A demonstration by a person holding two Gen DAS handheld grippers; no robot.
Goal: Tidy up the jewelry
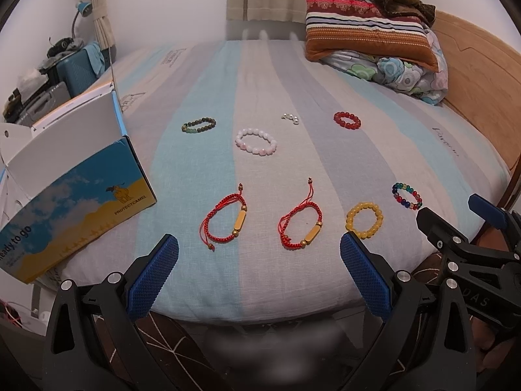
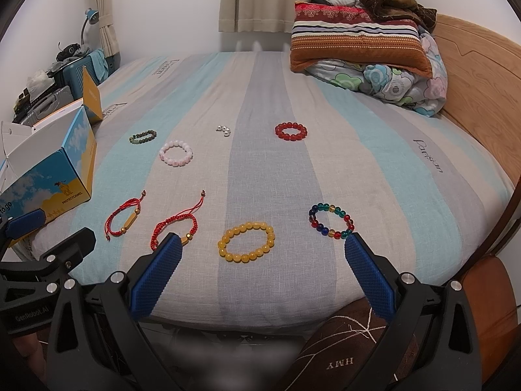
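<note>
Where finger [image 2: 162,260] overlaps, red bracelet [image 2: 177,224] hides.

Striped pillow [image 2: 356,44] atop floral quilt [image 2: 390,88]; teal suitcase [image 1: 79,68] (cluttered) beside bed.

The bed sheet [image 2: 260,104] carries pale blue, grey and beige stripes. On it lie a yellow bracelet [image 2: 246,241], a red one [image 2: 290,130], a pink one [image 2: 176,153] and a multicoloured one [image 2: 331,221].

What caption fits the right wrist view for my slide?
Open right gripper hovers at the bed edge before the yellow bead bracelet, other bracelets spread beyond.
</note>
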